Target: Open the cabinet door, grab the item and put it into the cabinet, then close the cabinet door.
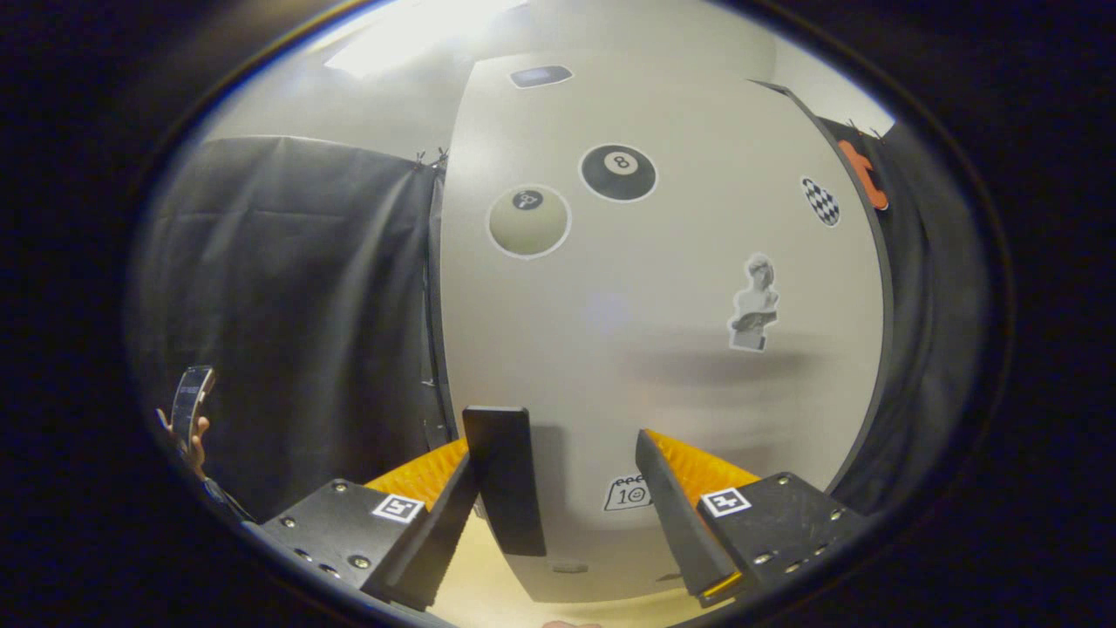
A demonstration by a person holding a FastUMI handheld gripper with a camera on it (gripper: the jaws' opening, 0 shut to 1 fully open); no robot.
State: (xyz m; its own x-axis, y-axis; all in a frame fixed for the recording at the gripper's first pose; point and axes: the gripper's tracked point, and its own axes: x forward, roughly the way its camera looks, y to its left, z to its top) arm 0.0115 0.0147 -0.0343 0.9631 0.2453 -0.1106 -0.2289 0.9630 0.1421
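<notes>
Up close, the cabinet door (663,288) carries six stickers — one 8-ball (618,172) — with the gripper (558,488) spread around its dark handle (506,480).

- The cabinet door (663,331) stands right in front of me, a pale, flat panel with a thin dark edge, and it looks shut.
- Stickers dot its face: a black eight ball (618,172), a cream ball (528,221), a small checkered patch (820,201), a bust figure (755,303).
- Its dark upright handle (506,480) sits low on the door, just beside my left finger, between my parted fingers.
</notes>
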